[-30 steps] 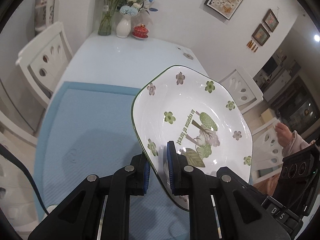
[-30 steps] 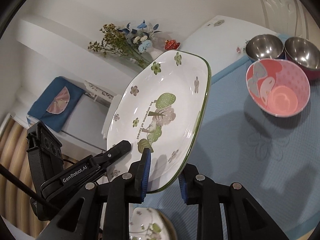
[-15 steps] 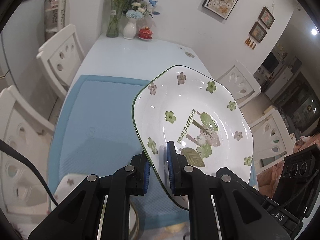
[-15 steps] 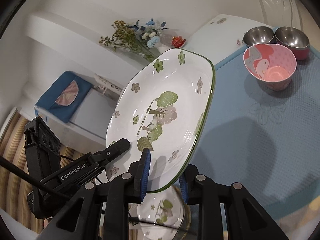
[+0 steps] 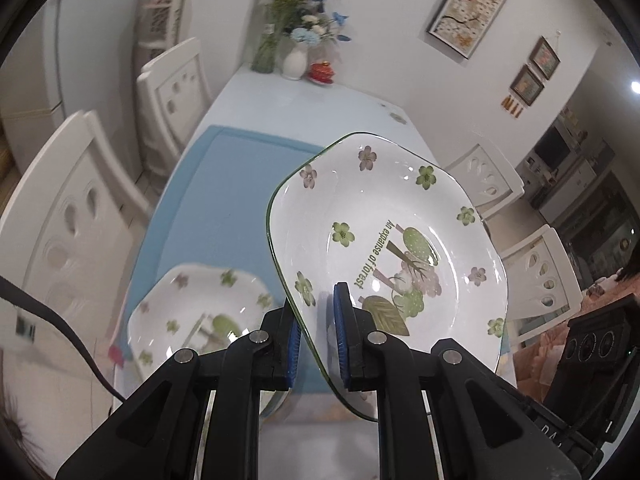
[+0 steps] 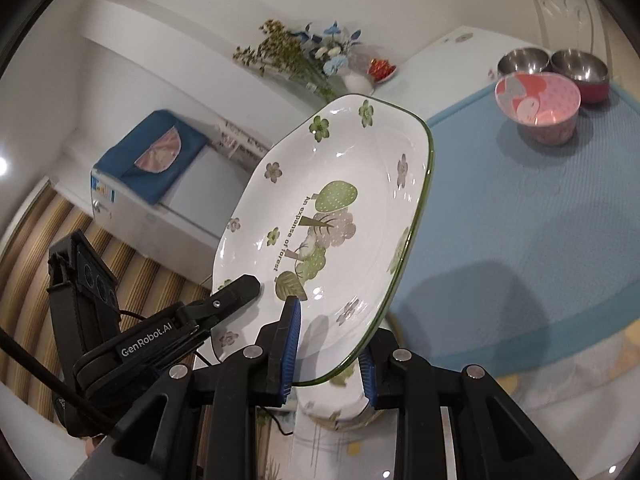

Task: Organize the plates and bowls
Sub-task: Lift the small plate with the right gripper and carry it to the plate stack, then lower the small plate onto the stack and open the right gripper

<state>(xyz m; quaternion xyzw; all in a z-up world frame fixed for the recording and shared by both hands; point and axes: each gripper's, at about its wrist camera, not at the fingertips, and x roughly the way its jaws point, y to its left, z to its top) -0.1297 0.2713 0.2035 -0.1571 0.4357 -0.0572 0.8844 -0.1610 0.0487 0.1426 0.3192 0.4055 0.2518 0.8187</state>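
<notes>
blue table mat [image 5: 224,200], white chairs [image 5: 72,216], flower vase [image 5: 295,63], framed pictures [image 5: 472,4], blue cloth [image 6: 152,156]

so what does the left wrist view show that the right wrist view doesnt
Only the left wrist view shows a second floral plate lying flat on the blue mat, the white chairs and the framed pictures on the wall.

Only the right wrist view shows the pink bowl and two steel bowls at the mat's far side, and the striped floor.

Both show the held floral plate, tilted up, with the left claw and right claw each clamped on its rim, plus the flower vase.
</notes>
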